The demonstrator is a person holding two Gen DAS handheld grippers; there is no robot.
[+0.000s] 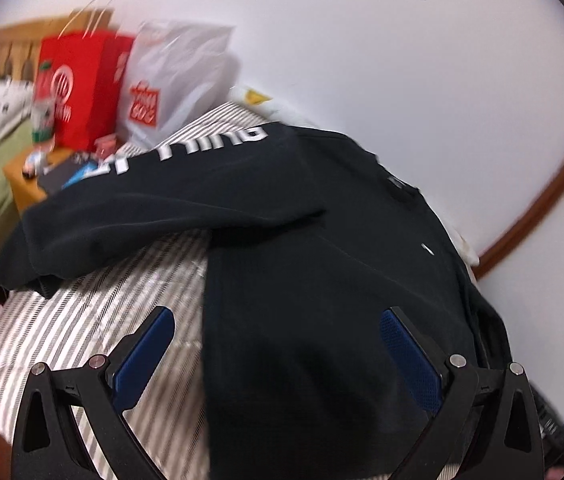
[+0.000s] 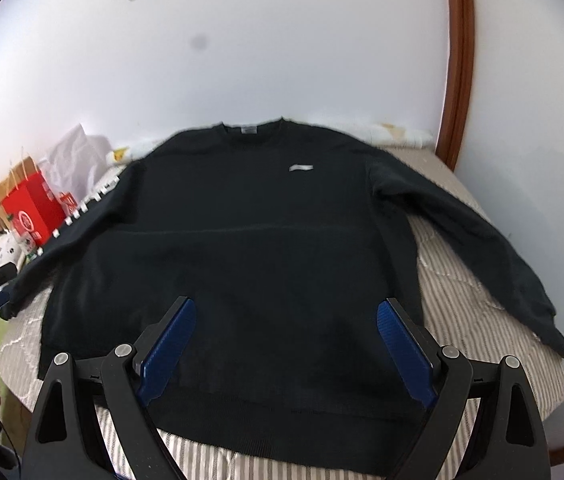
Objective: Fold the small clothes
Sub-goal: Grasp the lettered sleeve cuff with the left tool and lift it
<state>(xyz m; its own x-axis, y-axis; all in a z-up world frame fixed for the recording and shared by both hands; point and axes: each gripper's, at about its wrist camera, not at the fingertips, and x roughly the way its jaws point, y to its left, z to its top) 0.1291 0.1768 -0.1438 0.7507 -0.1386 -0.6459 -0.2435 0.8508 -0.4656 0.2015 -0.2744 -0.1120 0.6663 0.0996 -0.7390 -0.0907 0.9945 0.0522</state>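
On striped bed, sweatshirt [image 2: 241, 248] left cuff blurred

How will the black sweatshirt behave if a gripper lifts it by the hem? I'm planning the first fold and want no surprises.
The black sweatshirt will probably be floppy: its left sleeve already droops over the edge of the striped bed. The sleeves, spread wide, would likely trail. The knit looks thick, so the open right gripper should pinch it without slipping.
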